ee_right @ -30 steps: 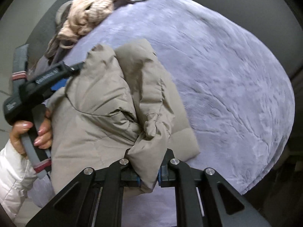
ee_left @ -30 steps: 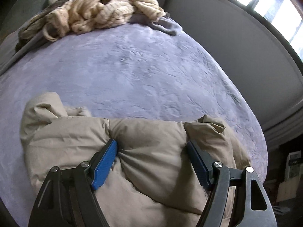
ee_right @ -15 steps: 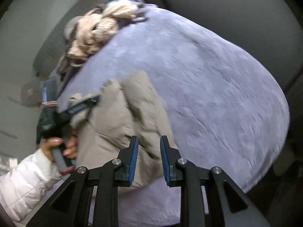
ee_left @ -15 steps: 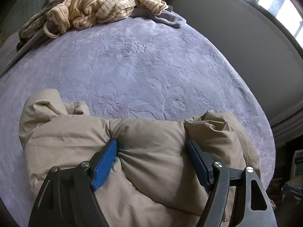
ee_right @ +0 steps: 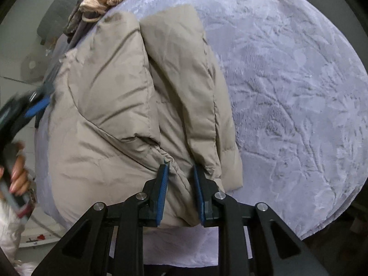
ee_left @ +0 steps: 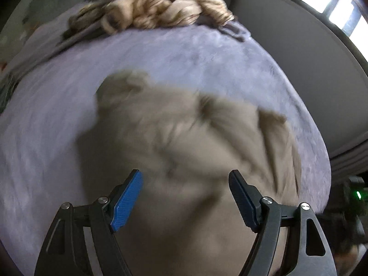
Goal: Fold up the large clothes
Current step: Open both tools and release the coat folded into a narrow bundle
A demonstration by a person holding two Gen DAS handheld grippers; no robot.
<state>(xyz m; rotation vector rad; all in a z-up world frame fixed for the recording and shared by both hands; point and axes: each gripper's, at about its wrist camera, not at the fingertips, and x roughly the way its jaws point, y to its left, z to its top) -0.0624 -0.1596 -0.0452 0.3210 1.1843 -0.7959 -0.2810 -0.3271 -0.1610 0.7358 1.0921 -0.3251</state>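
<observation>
Bed cover (ee_right: pixel 287 87): a lavender plush spread with a pressed leaf pattern, filling most of both views.
Puffer jacket (ee_right: pixel 128 105): a beige quilted jacket, folded into a thick bundle, lies on the bed cover near its close edge; in the right wrist view two padded folds run side by side away from the camera. In the left wrist view it is smeared by motion blur (ee_left: pixel 184 142).
Clothes pile (ee_left: pixel 156 11): a cream knit with dark stripes tangled with darker garments, at the far end of the bed, well apart from the jacket.
Left gripper (ee_left: pixel 185 180): its blue pads stand wide apart above the jacket; nothing sits between them and the fabric lies clear below the tips. It also shows blurred at the left edge of the right wrist view, beside the jacket.
Right gripper (ee_right: pixel 179 172): the jaws have just been closing, narrowly set with a ridge of the jacket's near hem between the blue pads; the cloth bunches against both pads, so it is pinched.
Person's hand (ee_right: pixel 19 174): wrapped around the left gripper's handle, with a white sleeve below it.
</observation>
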